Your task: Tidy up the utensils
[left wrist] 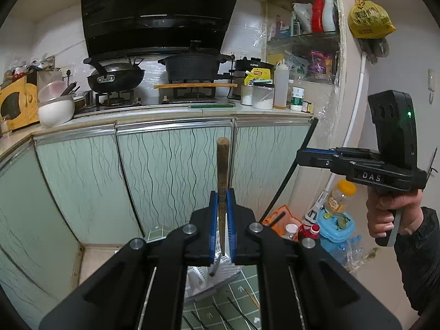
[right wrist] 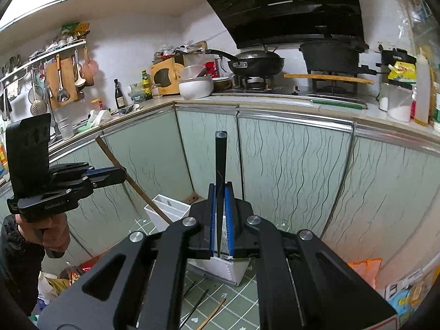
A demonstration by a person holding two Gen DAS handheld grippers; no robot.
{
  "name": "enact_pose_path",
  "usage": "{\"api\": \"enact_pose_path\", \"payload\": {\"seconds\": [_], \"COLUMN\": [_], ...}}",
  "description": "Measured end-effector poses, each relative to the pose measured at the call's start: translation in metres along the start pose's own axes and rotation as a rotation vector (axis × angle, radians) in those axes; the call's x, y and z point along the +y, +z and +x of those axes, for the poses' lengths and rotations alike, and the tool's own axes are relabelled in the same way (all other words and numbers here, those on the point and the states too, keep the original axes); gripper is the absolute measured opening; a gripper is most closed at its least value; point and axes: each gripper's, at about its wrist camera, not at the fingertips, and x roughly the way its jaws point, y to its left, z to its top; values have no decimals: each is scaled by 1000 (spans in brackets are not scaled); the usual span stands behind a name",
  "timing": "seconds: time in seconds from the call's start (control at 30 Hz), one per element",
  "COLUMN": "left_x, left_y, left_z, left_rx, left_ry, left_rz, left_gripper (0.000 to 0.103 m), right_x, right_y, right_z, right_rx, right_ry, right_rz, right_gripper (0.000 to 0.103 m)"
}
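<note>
A: Chopsticks are what you hold in both hands. Your left gripper (left wrist: 222, 214) is clamped tight on a brown wooden chopstick (left wrist: 222, 170), which stands up between the blue pads with its blunt end toward the pale green cabinet doors (left wrist: 170, 165).

B: And your right gripper (right wrist: 220, 214) is closed just as tight on a black tapered chopstick (right wrist: 220, 165), also upright. The left view shows that same black stick from the side, slanting down and to the left from the jaws.

A: Agreed. The right view does likewise for the brown one, which slants down to the right, toward a white plastic utensil holder (right wrist: 167, 209) on the green tiled floor (right wrist: 236, 297).

B: Only the right view shows that holder's open slots. In the left view just a bit of white ribbed plastic appears behind the jaws.

A: More loose chopsticks (right wrist: 205, 302) lie on the tiles near you, black and wooden. Both views catch them.

B: Far off, a black wok (left wrist: 115, 77) sits on the stove; the hanging ladles and cutting board (right wrist: 62, 82) on the left wall appear only in the right view.
</note>
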Motion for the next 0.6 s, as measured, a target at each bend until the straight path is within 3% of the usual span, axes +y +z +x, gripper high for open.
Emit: {"api": "enact_pose_path", "payload": {"seconds": [0.27,0.6], "left_x": [6,9], "left_y": [2,-21], "left_z": [33,70], "left_rx": [50,117], "left_ry": [-11,-29], "left_rz": [37,53], "left_gripper": [8,8], "right_x": [-10,-30], "right_y": [5,-28], "right_z": [27,67], "right_rx": [31,92], "right_ry": [15,43], "right_rz": [-29,6], "right_gripper": [6,6]}}
